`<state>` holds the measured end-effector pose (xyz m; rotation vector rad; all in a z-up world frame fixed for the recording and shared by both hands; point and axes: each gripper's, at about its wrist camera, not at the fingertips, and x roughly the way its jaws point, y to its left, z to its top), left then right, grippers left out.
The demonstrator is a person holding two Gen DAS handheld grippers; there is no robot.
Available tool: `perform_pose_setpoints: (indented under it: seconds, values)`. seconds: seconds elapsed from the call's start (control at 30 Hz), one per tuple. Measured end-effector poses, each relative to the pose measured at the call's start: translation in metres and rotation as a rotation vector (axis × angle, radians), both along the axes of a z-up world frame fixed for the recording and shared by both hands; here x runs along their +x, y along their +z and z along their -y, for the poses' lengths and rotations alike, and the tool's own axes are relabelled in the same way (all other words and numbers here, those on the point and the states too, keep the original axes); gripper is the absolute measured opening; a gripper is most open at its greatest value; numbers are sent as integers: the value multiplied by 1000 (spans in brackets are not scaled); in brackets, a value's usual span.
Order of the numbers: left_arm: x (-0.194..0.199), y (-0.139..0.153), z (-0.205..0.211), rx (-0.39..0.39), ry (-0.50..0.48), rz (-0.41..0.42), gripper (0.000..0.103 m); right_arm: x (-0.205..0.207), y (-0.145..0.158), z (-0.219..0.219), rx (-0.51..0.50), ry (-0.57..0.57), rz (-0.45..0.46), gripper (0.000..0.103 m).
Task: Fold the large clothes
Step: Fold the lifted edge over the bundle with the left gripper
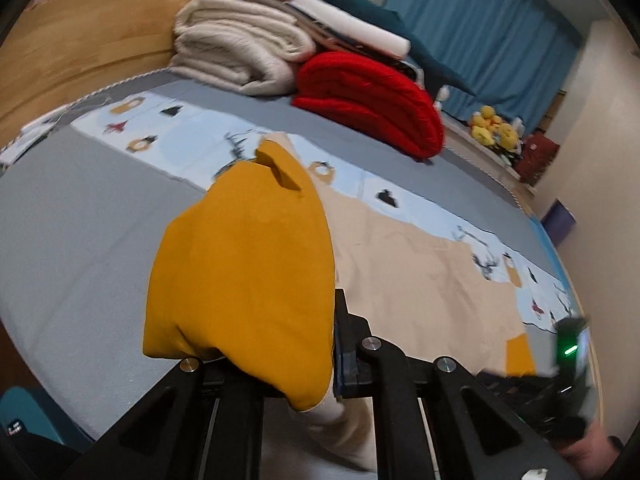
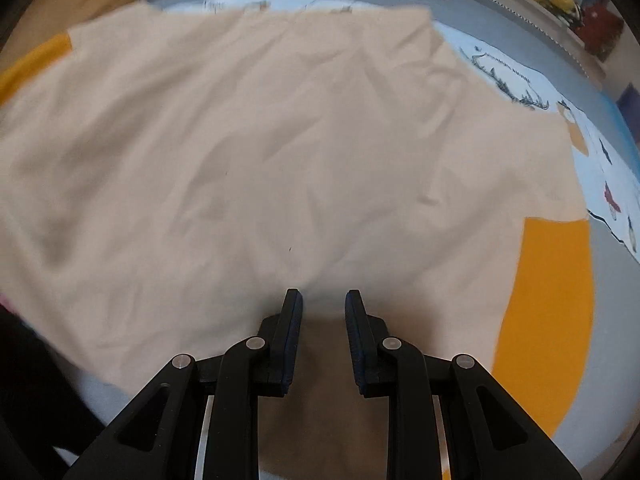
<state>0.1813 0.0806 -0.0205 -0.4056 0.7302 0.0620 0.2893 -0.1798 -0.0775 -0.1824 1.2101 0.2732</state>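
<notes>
A large beige garment [image 2: 260, 152] with mustard-yellow sleeves lies spread on the bed; it also shows in the left wrist view [image 1: 416, 280]. My left gripper [image 1: 320, 360] is shut on one mustard sleeve [image 1: 244, 276], which is lifted and draped over the fingers, hiding the left one. My right gripper [image 2: 322, 300] is open, its fingers [image 2: 291, 332] low over the near edge of the beige body. The other mustard sleeve [image 2: 548, 312] lies flat to its right. The right gripper also shows at the right edge of the left wrist view [image 1: 572, 364].
The bed has a grey sheet [image 1: 80, 240] with a light blue patterned band [image 1: 192, 148]. Folded cream [image 1: 240, 48], red [image 1: 372, 100] and other clothes are stacked at the far side. A wooden headboard [image 1: 80, 40], blue curtains [image 1: 480, 32] and yellow plush toys [image 1: 494, 130] lie beyond.
</notes>
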Motion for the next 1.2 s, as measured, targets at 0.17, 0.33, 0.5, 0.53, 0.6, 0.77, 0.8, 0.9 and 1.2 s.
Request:
perform_pose_setpoints:
  seconds: [0.17,0.33,0.5,0.53,0.6,0.77,0.8,0.9,1.2]
  values:
    - [4,24,42,42,-96,30,10,-13,86,73,48,-38,251,27]
    - [21,56,96,128,-258,31,9,-40,149,161,78,-181,480,55]
    - [32,78,157,243,-431,63,9,-56,150,228,142,-394,477,55]
    - [33,78,168,250,-456,70,9,-58,151,236,153,-415,480,55]
    - [32,72,195,254,-515,87,9,-63,152,246,141,-421,473,55]
    - [25,50,273,289,-682,48,9,-82,154,257,117,-414,472,55]
    - [24,43,292,296,-732,28,9,-83,154,260,121,-418,467,55]
    - [22,16,335,312,-872,-71,10,-85,151,267,132,-428,446,55]
    - [13,-7,340,151,-1087,-284,57,-63,123,257,294,-410,295,55]
